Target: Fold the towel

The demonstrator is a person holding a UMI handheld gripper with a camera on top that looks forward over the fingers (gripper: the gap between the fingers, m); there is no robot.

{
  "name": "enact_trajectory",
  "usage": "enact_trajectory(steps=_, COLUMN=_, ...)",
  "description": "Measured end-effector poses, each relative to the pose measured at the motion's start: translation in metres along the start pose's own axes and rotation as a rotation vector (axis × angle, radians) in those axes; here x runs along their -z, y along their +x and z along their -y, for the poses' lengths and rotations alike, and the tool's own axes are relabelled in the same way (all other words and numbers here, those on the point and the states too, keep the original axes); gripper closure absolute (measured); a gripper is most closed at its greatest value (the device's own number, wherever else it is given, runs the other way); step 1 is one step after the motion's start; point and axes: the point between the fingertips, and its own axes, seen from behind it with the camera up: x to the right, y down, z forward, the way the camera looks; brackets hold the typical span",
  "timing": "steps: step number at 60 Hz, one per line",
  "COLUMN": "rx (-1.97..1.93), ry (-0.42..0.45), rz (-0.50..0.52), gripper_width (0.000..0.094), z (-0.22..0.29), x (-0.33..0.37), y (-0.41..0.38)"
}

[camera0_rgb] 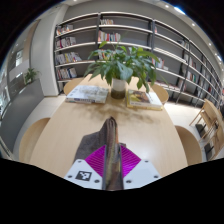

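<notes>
My gripper point(112, 165) is held above a light wooden table point(70, 125). A thin strip of grey-brown towel point(110, 140) stands pinched between my two fingers, running up from between the magenta pads point(97, 160) toward the table's middle. The fingers are shut on it. The rest of the towel is hidden below the fingers.
A potted green plant point(122, 68) stands at the table's far end. A stack of books point(88, 94) lies to its left, and another book point(144, 99) to its right. Tall bookshelves point(120, 40) line the back wall. A chair point(207, 120) stands at the right.
</notes>
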Motion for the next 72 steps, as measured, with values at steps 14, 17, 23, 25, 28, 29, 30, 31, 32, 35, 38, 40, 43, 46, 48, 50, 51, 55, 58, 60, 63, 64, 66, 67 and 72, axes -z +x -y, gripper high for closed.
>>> enact_trajectory(steps=14, rx=0.029, ry=-0.073, rz=0.036, gripper_width=0.0293, z=-0.047, x=-0.011, y=0.014)
enact_trajectory(steps=17, rx=0.025, ry=-0.025, rz=0.032, gripper_width=0.0263, z=-0.033, x=0.002, y=0.011)
enact_trajectory(steps=23, rx=0.000, ry=0.062, rz=0.012, gripper_width=0.0203, z=0.010, x=0.046, y=0.013)
enact_trajectory(steps=25, rx=-0.011, ry=0.088, rz=0.006, gripper_width=0.0187, z=0.022, x=0.062, y=0.013)
enact_trajectory(steps=28, rx=-0.031, ry=0.133, rz=0.001, gripper_width=0.0167, z=0.041, x=0.089, y=0.011)
enact_trajectory(steps=29, rx=-0.038, ry=0.146, rz=0.001, gripper_width=0.0164, z=0.047, x=0.098, y=0.010)
enact_trajectory(steps=30, rx=-0.043, ry=0.159, rz=0.001, gripper_width=0.0166, z=0.052, x=0.107, y=0.009)
enact_trajectory(steps=31, rx=-0.047, ry=0.171, rz=0.002, gripper_width=0.0166, z=0.059, x=0.116, y=0.008)
enact_trajectory(steps=32, rx=-0.052, ry=0.183, rz=0.003, gripper_width=0.0165, z=0.062, x=0.125, y=0.007)
enact_trajectory(steps=35, rx=-0.070, ry=0.211, rz=0.002, gripper_width=0.0161, z=0.070, x=0.149, y=0.003)
enact_trajectory(steps=38, rx=-0.078, ry=0.237, rz=0.003, gripper_width=0.0163, z=0.073, x=0.174, y=-0.002)
enact_trajectory(steps=40, rx=-0.084, ry=0.249, rz=0.009, gripper_width=0.0161, z=0.072, x=0.188, y=-0.006)
enact_trajectory(steps=43, rx=-0.090, ry=0.263, rz=0.013, gripper_width=0.0158, z=0.068, x=0.206, y=-0.011)
enact_trajectory(steps=46, rx=-0.092, ry=0.272, rz=0.006, gripper_width=0.0158, z=0.058, x=0.224, y=-0.015)
enact_trajectory(steps=48, rx=-0.096, ry=0.270, rz=0.006, gripper_width=0.0158, z=0.050, x=0.233, y=-0.017)
enact_trajectory(steps=50, rx=-0.102, ry=0.264, rz=0.002, gripper_width=0.0157, z=0.041, x=0.241, y=-0.017)
enact_trajectory(steps=51, rx=-0.105, ry=0.260, rz=-0.002, gripper_width=0.0158, z=0.036, x=0.245, y=-0.017)
enact_trajectory(steps=55, rx=-0.108, ry=0.243, rz=-0.018, gripper_width=0.0160, z=0.012, x=0.258, y=-0.019)
enact_trajectory(steps=58, rx=-0.093, ry=0.215, rz=-0.025, gripper_width=0.0160, z=-0.006, x=0.265, y=-0.020)
enact_trajectory(steps=60, rx=-0.086, ry=0.199, rz=-0.024, gripper_width=0.0158, z=-0.017, x=0.269, y=-0.022)
enact_trajectory(steps=63, rx=-0.079, ry=0.189, rz=-0.025, gripper_width=0.0155, z=-0.032, x=0.272, y=-0.026)
enact_trajectory(steps=64, rx=-0.076, ry=0.183, rz=-0.029, gripper_width=0.0154, z=-0.036, x=0.274, y=-0.025)
enact_trajectory(steps=66, rx=-0.072, ry=0.171, rz=-0.035, gripper_width=0.0152, z=-0.044, x=0.281, y=-0.025)
enact_trajectory(steps=67, rx=-0.071, ry=0.166, rz=-0.036, gripper_width=0.0152, z=-0.046, x=0.283, y=-0.025)
enact_trajectory(steps=72, rx=-0.068, ry=0.164, rz=-0.035, gripper_width=0.0152, z=-0.054, x=0.292, y=-0.027)
